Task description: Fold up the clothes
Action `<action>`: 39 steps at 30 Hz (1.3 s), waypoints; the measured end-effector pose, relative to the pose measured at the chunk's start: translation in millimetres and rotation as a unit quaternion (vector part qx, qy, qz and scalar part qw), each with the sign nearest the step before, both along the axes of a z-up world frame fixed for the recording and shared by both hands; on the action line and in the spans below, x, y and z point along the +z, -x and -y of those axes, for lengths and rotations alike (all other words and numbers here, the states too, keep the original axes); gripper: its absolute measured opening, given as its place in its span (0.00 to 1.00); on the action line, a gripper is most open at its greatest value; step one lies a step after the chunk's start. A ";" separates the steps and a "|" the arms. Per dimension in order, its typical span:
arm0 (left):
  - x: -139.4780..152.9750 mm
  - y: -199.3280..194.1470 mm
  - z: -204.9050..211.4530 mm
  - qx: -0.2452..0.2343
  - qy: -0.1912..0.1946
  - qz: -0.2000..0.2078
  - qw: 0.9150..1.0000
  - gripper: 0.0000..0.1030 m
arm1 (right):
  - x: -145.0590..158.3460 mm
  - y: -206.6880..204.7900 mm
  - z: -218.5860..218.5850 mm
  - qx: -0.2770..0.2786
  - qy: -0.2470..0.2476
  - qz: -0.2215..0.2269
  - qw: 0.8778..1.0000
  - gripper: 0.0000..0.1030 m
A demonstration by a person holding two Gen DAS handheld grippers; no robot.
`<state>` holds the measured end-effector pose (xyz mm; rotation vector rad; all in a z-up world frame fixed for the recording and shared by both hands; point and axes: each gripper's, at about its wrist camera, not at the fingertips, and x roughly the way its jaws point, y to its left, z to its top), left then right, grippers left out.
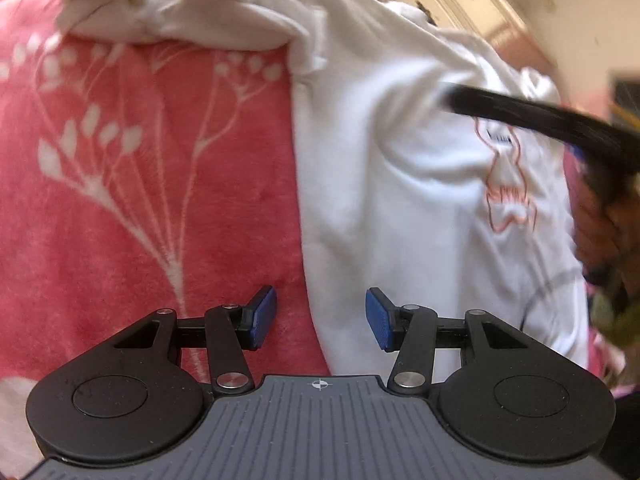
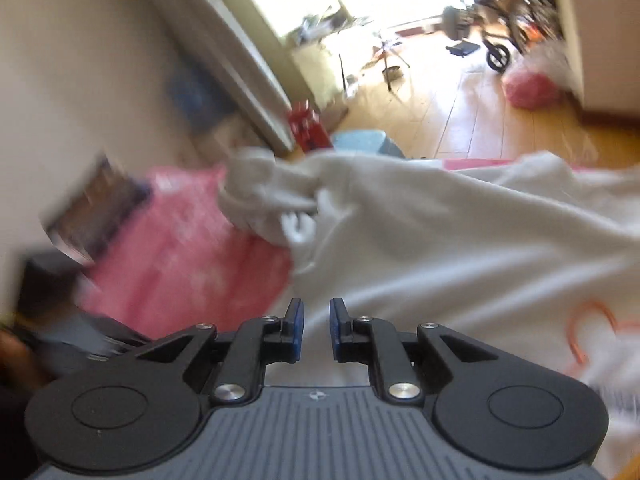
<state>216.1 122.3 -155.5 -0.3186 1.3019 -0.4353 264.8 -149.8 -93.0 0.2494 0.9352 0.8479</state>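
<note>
White shirt (image 1: 400, 168) lies crumpled on pink blanket (image 1: 140, 184), spreading from 12 to 4 o'clock. Left tongs (image 1: 321, 318) wide apart, empty, over shirt edge. Right tongs (image 2: 316, 330) slightly apart, empty, above shirt (image 2: 460, 240).

A pink blanket (image 1: 132, 200) with a white plant pattern covers the bed. A cream dresser (image 1: 460, 0) with dark handles stands beyond it, top right in the left wrist view. In the right wrist view a wood floor (image 2: 480, 120) runs to a sunlit room with blurred clutter. A red box (image 2: 308, 126) and a pale blue tub (image 2: 360, 140) sit near the wall, and a pink bundle (image 2: 528, 90) lies near a white door.
</note>
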 end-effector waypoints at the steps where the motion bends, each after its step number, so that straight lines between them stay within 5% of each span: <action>1: -1.5 -1.1 -2.9 0.014 0.010 -0.003 1.000 0.47 | 4.4 8.8 17.0 -0.017 -0.013 -0.007 1.000 0.14; 5: -4.7 -7.0 -6.2 0.047 0.032 0.000 0.998 0.47 | -0.4 51.0 60.1 -0.088 -0.039 -0.045 0.994 0.14; 9: 1.9 -7.2 11.2 0.028 0.007 0.031 0.999 0.42 | -21.6 94.1 91.8 -0.176 -0.048 -0.087 0.979 0.14; 12: 6.3 -0.6 27.3 0.002 -0.042 0.065 0.997 0.23 | -34.8 113.5 114.3 -0.225 -0.053 -0.115 0.966 0.15; 13: 7.5 1.4 31.7 -0.004 -0.057 0.075 0.996 0.10 | -38.1 117.3 117.2 -0.232 -0.052 -0.121 0.964 0.15; 16: 16.8 8.0 38.5 -0.009 -0.078 0.099 0.992 0.01 | -42.3 122.3 119.7 -0.234 -0.041 -0.121 0.964 0.15; 20: 33.3 15.7 40.5 -0.006 -0.105 0.125 0.987 0.01 | -41.4 121.1 121.1 -0.227 -0.037 -0.105 0.967 0.15; 30: 14.2 2.7 36.6 -0.003 -0.100 0.081 0.992 0.02 | -48.0 123.7 135.0 -0.235 -0.033 -0.110 0.965 0.15; 33: 16.5 1.6 28.3 0.005 -0.069 0.068 0.995 0.09 | -42.3 126.3 134.4 -0.227 -0.024 -0.098 0.969 0.15; 35: 18.0 3.0 25.3 -0.016 -0.051 0.048 0.997 0.32 | -36.8 128.0 133.3 -0.220 -0.017 -0.087 0.971 0.15; 39: 17.9 15.6 31.2 -0.074 -0.060 0.015 0.995 0.35 | -21.6 135.0 142.6 -0.232 -0.001 -0.060 0.971 0.15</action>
